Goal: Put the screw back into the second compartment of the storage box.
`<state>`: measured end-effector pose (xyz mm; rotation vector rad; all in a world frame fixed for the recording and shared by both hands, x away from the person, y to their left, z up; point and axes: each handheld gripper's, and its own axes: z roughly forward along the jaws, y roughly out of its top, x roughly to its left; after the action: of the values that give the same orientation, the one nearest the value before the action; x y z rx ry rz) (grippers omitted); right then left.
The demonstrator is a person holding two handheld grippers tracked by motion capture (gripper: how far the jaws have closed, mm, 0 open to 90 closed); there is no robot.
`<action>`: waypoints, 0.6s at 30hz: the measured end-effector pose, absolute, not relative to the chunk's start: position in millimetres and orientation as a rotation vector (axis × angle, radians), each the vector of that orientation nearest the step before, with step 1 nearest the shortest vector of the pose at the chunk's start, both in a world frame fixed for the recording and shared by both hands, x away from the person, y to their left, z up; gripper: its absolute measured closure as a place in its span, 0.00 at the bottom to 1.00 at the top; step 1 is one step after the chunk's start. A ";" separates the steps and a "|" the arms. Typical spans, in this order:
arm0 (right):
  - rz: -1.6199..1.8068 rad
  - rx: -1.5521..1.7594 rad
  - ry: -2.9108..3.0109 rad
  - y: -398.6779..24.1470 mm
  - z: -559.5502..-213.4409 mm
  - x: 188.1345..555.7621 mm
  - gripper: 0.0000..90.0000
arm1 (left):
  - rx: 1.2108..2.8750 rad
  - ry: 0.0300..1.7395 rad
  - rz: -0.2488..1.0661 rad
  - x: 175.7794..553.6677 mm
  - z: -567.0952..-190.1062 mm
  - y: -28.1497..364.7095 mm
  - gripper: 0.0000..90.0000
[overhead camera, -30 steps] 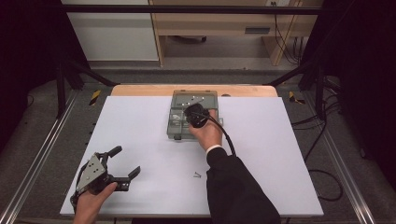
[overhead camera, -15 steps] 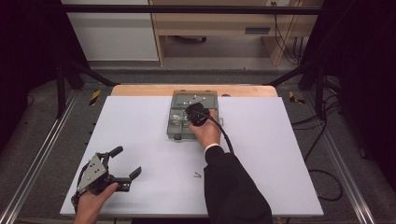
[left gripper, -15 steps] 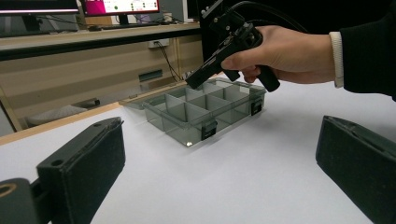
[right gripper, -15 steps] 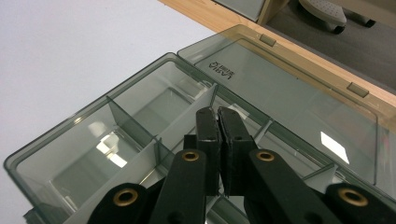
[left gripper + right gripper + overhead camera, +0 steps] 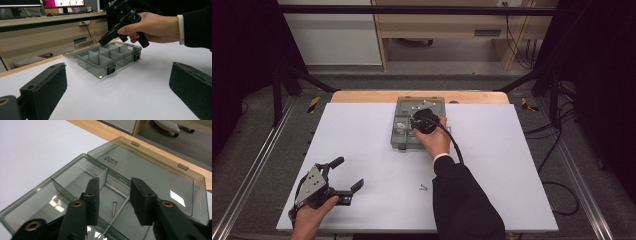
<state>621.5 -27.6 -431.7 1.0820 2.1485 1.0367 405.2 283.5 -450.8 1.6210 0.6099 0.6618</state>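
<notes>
Screw (image 5: pixel 114 209) lies loose on the floor of a compartment in the clear organiser box (image 5: pixel 403 136), which sits at the far middle of the white table (image 5: pixel 512 165) with its lid (image 5: pixel 150 173) folded open beyond it. Right gripper (image 5: pixel 113 195) hangs just above that compartment, its jaws having just been opening, nothing between them. A second screw (image 5: pixel 423 188) waits near the front edge. Risk now: pull away carelessly and a jaw could clip a divider, jolting the light box and bouncing the screw into a neighbouring cell. Left gripper (image 5: pixel 346 172) rests at the near left, jaws spread wide and holding nothing.
</notes>
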 end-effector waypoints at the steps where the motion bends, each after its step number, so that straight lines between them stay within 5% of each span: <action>1: 1.043 1.081 2.147 -27.6 -429.8 619.9 0.63 | 1.621 0.610 0.662 405.2 -450.8 283.4 0.01; 18: 1.062 0.990 2.218 -35.6 -389.6 574.9 0.25 | 1.623 0.609 0.667 405.5 -450.8 283.6 0.01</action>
<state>574.9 -35.6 -389.6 0.9896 2.2177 1.0619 405.5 283.6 -450.8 1.6231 0.6090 0.6674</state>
